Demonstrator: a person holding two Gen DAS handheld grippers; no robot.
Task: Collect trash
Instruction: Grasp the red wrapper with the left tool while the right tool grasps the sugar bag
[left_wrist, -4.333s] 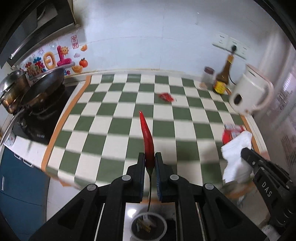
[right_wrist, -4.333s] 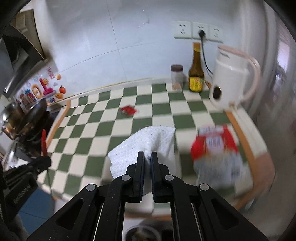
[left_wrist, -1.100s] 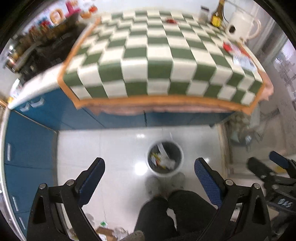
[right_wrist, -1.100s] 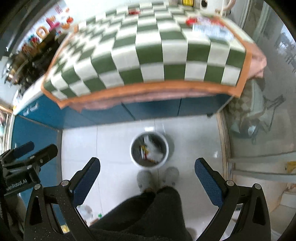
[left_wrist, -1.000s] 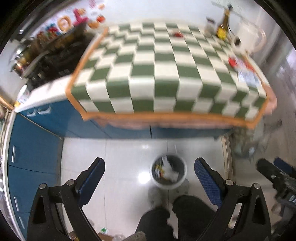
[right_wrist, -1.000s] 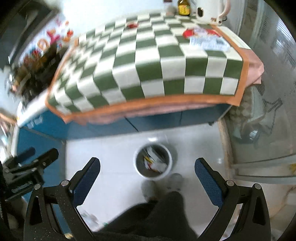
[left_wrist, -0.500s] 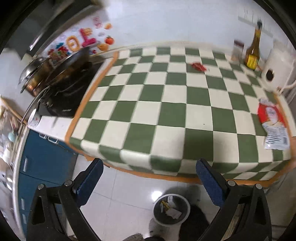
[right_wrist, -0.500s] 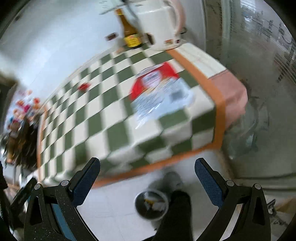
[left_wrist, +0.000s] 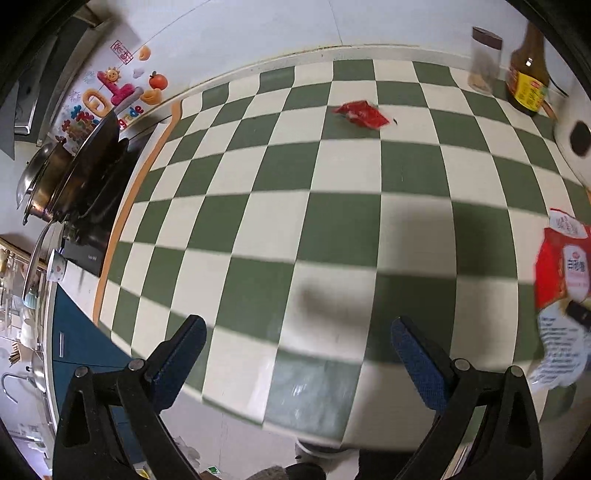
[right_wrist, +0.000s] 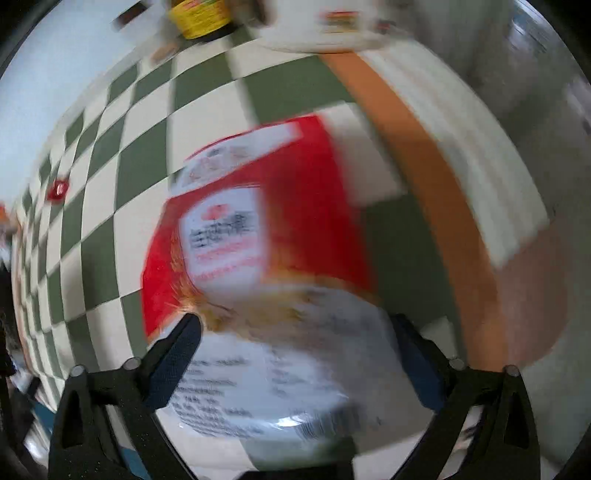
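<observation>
A small red wrapper lies on the green-and-white checked counter, far from me; it shows tiny in the right wrist view. A large red-and-white plastic bag lies flat near the counter's right edge, also at the right in the left wrist view. My left gripper is open and empty above the counter's front edge. My right gripper is open, its fingers either side of the bag's near end, close above it. The right view is blurred.
A soy sauce bottle, a spice jar and a white kettle stand at the back right. A stove with a pan is at the left. The counter's orange border runs along the right edge.
Both grippers rose from over the floor bin back to the counter. The left moved in over the front edge; the right closed in on the red-and-white bag. Both stay open.
</observation>
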